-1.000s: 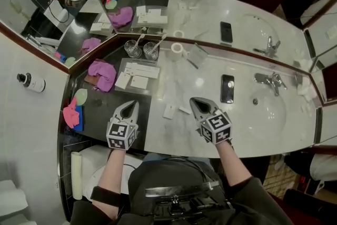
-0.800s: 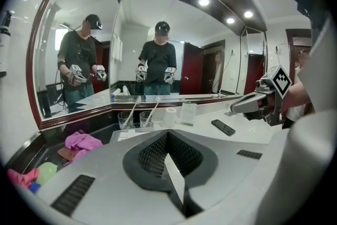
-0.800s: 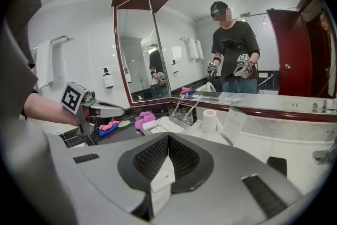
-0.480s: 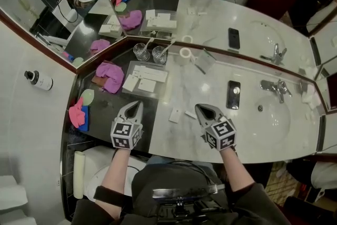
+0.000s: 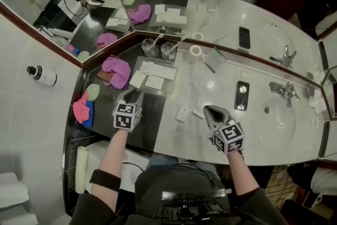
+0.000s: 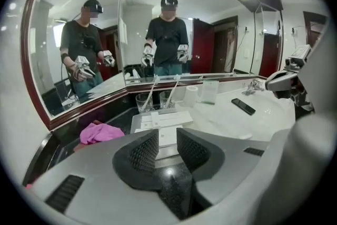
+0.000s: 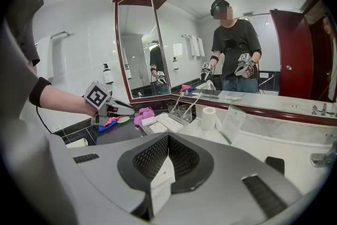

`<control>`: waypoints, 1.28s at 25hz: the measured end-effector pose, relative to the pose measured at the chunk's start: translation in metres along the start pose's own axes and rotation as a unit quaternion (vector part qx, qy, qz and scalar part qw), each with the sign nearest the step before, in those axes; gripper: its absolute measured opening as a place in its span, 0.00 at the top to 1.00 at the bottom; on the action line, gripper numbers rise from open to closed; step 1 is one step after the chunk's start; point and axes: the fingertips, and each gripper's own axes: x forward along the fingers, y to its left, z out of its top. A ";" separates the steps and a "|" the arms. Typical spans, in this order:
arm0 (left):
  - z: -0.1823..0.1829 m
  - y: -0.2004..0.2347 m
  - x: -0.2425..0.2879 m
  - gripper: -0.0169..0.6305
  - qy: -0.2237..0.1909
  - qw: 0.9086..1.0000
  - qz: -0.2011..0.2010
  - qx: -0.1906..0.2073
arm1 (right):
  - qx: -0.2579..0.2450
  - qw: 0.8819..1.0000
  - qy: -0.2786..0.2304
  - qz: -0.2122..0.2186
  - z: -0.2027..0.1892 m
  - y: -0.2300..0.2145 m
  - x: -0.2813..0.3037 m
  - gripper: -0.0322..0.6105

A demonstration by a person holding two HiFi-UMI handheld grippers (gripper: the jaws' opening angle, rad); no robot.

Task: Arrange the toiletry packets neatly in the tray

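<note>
1. the left gripper is at the near edge of the tray, above the dark part of the top.
2. its jaws stand a little apart and have just been opening. nothing is pressed between the pads.
3. through this gap the left gripper view shows the white packets that lie in the tray, just ahead of the tips.
4. the right gripper is above the pale counter, well to the right of the tray.
5. its jaws are closed on one white packet, which hangs down from between the pads.
6. the tray stands where the dark top meets the pale counter. the packets in it lie flat: the long ones side by side at the far side, the shorter ones at the near side. the one at the near left is tilted.
7. a loose packet lies on the counter, between the tray and the right gripper. a smaller piece lies just beside the tips of the right gripper.
8. a pink cloth lies just left of the tray. two glasses stand behind the tray at the mirror, and a white roll stands to their right.
9. a phone lies on the counter, right of the right gripper.
</note>
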 end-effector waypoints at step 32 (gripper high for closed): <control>-0.058 0.073 0.130 0.52 0.227 0.971 -0.067 0.027 | 0.048 0.997 0.050 -0.035 -0.060 0.000 0.021 0.93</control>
